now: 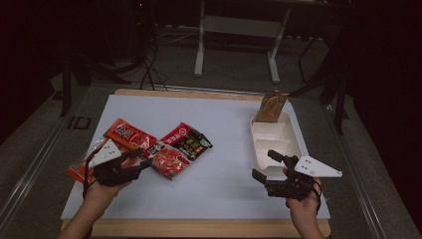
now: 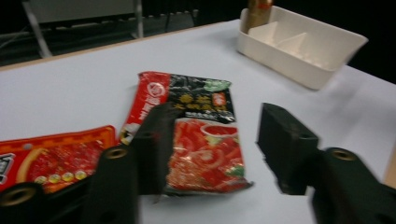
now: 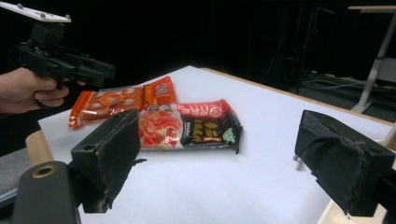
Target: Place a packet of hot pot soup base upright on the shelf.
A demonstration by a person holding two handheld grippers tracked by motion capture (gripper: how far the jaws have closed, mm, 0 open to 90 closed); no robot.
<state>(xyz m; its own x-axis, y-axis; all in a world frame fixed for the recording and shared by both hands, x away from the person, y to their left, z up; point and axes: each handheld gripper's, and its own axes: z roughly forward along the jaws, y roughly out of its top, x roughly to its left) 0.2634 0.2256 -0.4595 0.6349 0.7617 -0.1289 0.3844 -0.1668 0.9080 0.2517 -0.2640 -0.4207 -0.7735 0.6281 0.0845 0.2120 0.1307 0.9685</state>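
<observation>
High view: my left gripper (image 1: 141, 158) sat at the near end of the red-and-black sauce packet (image 1: 179, 149), fingers spread, nothing pinched. Right gripper (image 1: 263, 164) hovered beside the white divided tray (image 1: 293, 134), fingers spread, empty. One brown pouch (image 1: 271, 107) already stood at the tray's far end; three packets left on the bench (image 1: 224, 174), so early going.

Left gripper view: packet lay flat between my fingers (image 2: 154, 140), its near edge just ahead.

Right gripper view: open bench between the packets (image 3: 187, 123) and the tray side, clear lane across.
</observation>
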